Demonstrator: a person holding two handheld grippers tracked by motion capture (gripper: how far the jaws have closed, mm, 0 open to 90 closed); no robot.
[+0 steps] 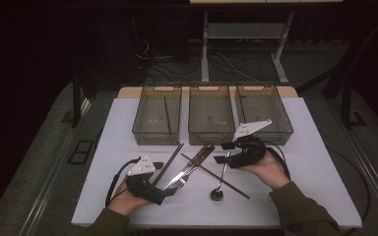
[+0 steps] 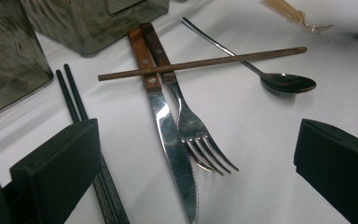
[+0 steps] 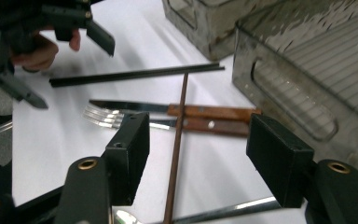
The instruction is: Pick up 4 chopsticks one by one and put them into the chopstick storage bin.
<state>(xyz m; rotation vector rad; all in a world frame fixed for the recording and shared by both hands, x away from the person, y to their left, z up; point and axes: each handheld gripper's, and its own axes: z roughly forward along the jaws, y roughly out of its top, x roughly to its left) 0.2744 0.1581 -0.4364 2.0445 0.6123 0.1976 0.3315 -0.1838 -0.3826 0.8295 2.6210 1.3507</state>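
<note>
Black jaws of my right gripper (image 3: 196, 158) rise closest to the lens, standing apart with nothing pinched, and the brown chopstick (image 3: 176, 154) runs straight up the gap between them without touching either pad. That stick is what I'm hovering over: it lies on the white table (image 1: 320, 162), its long axis slanting from near the left to far the right in the high view, one end crossing the wooden handles of the knife (image 3: 177, 108) and fork (image 3: 158, 122).

Those two lie side by side, handles toward the bins, blade tip and tines toward my side of the table. Just beside them the spoon (image 1: 219, 184) rests with its bowl nearest me, its thin handle passing under the chopstick. A pair of black chopsticks (image 1: 170, 162) lies left of the knife, angled the same way as it.

My left gripper (image 1: 162, 192) sits low at the near left, jaws wide open and empty, pointing at the cutlery.

Three smoky translucent bins (image 1: 211, 120) line the far edge; the left one holds a dark stick. Beyond is a dim room, grey floor, cables, table legs. No writing is readable anywhere.
</note>
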